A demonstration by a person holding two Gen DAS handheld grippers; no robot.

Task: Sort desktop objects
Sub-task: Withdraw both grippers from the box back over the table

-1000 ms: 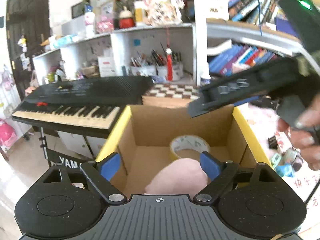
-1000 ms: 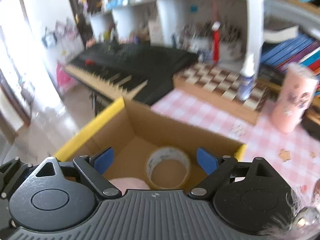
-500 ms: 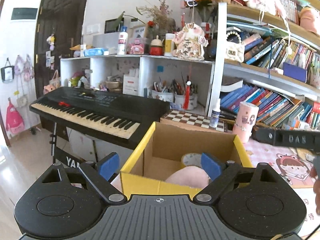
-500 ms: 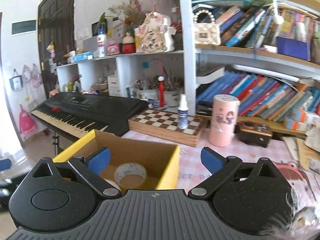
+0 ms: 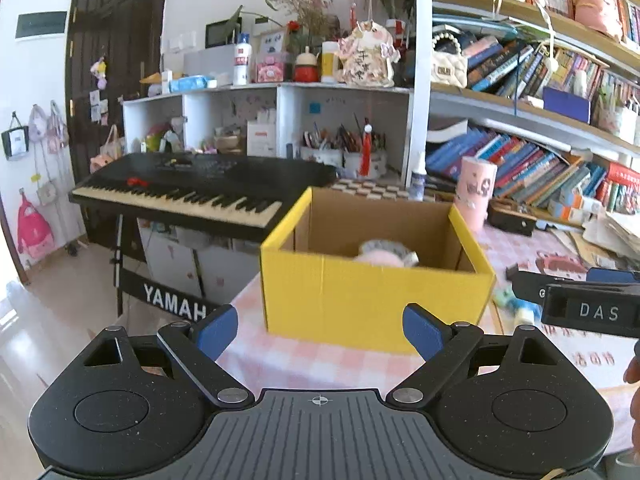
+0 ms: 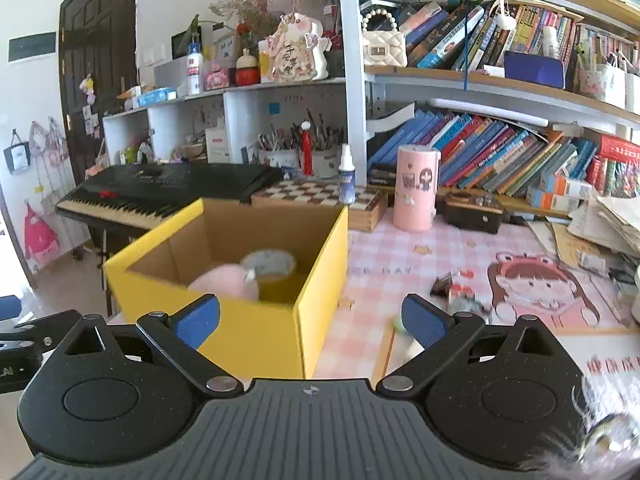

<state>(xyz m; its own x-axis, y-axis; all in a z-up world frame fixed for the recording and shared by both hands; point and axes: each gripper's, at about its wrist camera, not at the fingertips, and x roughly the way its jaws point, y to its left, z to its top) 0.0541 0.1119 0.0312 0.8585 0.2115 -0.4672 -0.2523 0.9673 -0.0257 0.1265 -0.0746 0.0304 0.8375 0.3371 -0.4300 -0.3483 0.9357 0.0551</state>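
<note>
A yellow cardboard box (image 5: 372, 300) stands on the pink checked desk, also in the right wrist view (image 6: 256, 340). Inside lie a pink plush ball (image 6: 226, 282) and a tape roll (image 6: 270, 262); both just show over the rim in the left wrist view (image 5: 380, 256). My left gripper (image 5: 320, 330) is open and empty, in front of the box. My right gripper (image 6: 312, 318) is open and empty, at the box's right front corner. Small loose items (image 6: 456, 294) lie on the desk mat to the right of the box.
A black keyboard (image 5: 188, 192) stands left of the desk. Behind the box are a chessboard (image 6: 320, 196), a spray bottle (image 6: 346, 176), a pink cylinder (image 6: 416, 188) and a black case (image 6: 472, 210). Bookshelves (image 6: 500, 152) line the back. Paper stacks (image 6: 612, 224) sit far right.
Both grippers have pulled back and up from over the box; the box now sits in front of them. Both stayed open and empty.
</note>
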